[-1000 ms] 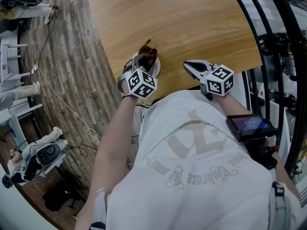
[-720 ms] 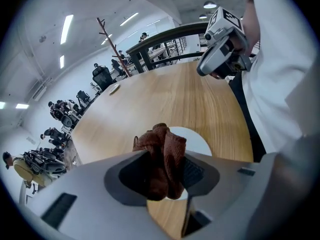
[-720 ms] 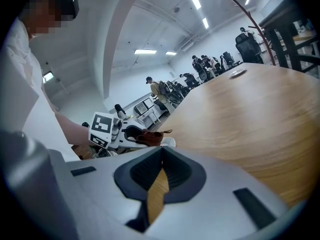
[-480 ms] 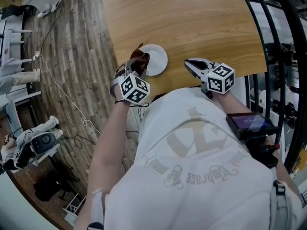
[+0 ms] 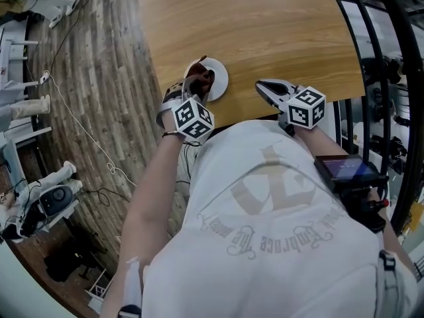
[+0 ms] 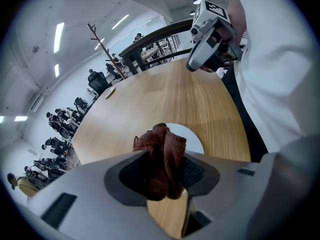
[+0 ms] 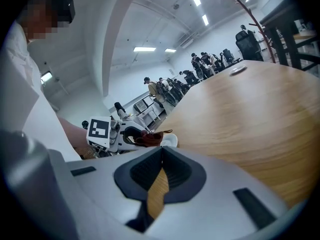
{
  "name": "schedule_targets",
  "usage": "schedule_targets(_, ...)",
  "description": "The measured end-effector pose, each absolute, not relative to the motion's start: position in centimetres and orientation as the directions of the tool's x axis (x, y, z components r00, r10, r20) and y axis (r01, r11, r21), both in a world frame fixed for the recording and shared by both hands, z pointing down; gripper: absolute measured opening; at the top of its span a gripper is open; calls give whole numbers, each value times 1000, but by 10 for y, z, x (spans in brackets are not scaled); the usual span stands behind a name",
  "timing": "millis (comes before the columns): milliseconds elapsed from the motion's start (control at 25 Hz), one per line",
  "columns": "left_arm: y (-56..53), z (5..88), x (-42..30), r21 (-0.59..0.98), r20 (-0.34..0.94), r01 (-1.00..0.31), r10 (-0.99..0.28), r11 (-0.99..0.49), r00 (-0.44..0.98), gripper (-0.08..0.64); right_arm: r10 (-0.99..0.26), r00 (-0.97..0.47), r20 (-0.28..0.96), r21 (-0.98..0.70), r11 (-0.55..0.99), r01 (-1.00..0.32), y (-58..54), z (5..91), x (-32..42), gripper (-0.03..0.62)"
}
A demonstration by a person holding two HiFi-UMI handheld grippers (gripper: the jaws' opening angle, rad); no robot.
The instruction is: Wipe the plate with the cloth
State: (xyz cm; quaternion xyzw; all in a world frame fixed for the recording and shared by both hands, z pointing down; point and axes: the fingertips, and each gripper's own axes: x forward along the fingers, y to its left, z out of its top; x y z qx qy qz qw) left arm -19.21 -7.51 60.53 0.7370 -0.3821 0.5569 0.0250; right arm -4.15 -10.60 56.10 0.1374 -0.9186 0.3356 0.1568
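Observation:
A small white plate (image 5: 217, 77) lies near the front edge of the round wooden table (image 5: 265, 25). My left gripper (image 5: 199, 88) is shut on a bunched brown cloth (image 5: 201, 82) that rests over the plate's left part. In the left gripper view the cloth (image 6: 163, 156) sticks up between the jaws, with the plate (image 6: 194, 138) just behind it. My right gripper (image 5: 261, 86) hovers to the right of the plate, apart from it, shut and empty. The right gripper view shows its tips (image 7: 161, 150) meeting, with the left gripper (image 7: 125, 135), cloth (image 7: 150, 138) and plate (image 7: 171, 141) beyond.
The table's curved edge runs just in front of the plate, with plank floor (image 5: 93, 78) and a cable (image 5: 79, 124) to the left. A black railing (image 5: 387, 58) stands at the right. A dark device (image 5: 344, 171) hangs by the person's right side. People sit at distant desks (image 6: 60, 129).
The left gripper carried the cloth left, toward the plate's left rim, then back over the plate's left part. The right gripper has stayed where it was.

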Motion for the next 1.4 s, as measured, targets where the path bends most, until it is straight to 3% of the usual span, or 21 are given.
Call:
schedule_targets(520, -119, 610, -126, -350, 827, -520, -518, -779, 219, 169, -237, -890, 389, -591, 677, -438, -115, 575, -5, 14)
schedule_targets(1120, -38, 603, -200, -345, 857, -640, -509, -686, 84, 169, -156, -913, 376, -599, 711, -368, -109, 568, -36, 14)
schedule_targets(1400, -48, 596, -176, -313, 841, -643, -518, -699, 154, 169, -155, -908, 390, -598, 707, -378, -110, 568, -34, 14)
